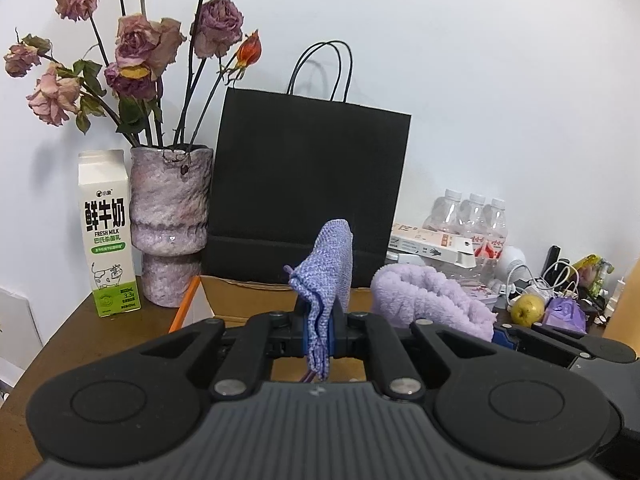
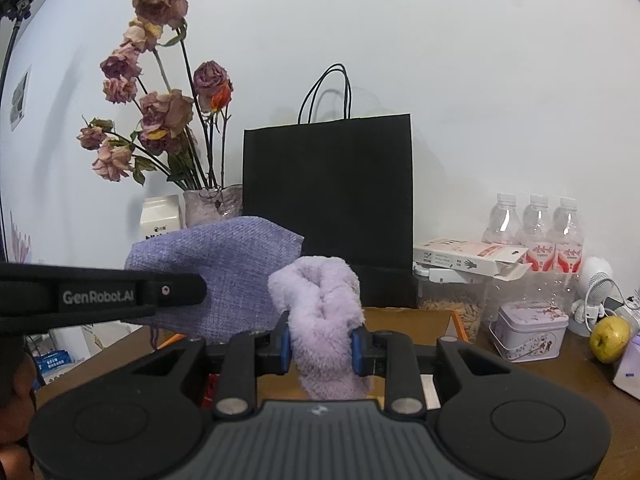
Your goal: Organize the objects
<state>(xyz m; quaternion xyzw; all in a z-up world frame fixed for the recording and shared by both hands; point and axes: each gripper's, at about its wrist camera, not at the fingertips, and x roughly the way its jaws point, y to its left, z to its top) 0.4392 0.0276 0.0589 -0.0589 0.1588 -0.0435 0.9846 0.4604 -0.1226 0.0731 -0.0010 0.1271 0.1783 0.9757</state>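
My left gripper (image 1: pixel 320 334) is shut on a blue-purple woven cloth (image 1: pixel 326 280) that stands up between its fingers and hangs a little below them. The cloth also shows in the right wrist view (image 2: pixel 224 272), with the left gripper's arm in front of it. My right gripper (image 2: pixel 322 346) is shut on a fluffy lilac towel (image 2: pixel 324 320), held above an open cardboard box (image 2: pixel 412 316). The towel also shows in the left wrist view (image 1: pixel 432 300), to the right of the cloth. The box (image 1: pixel 240 292) lies below both grippers.
A black paper bag (image 1: pixel 308 184) stands behind the box. Left of it are a vase of dried roses (image 1: pixel 170 224) and a milk carton (image 1: pixel 108 236). To the right are water bottles (image 2: pixel 536 232), a flat white box (image 2: pixel 468 258), a lilac tin (image 2: pixel 528 330), a yellow-green fruit (image 2: pixel 608 338) and cables.
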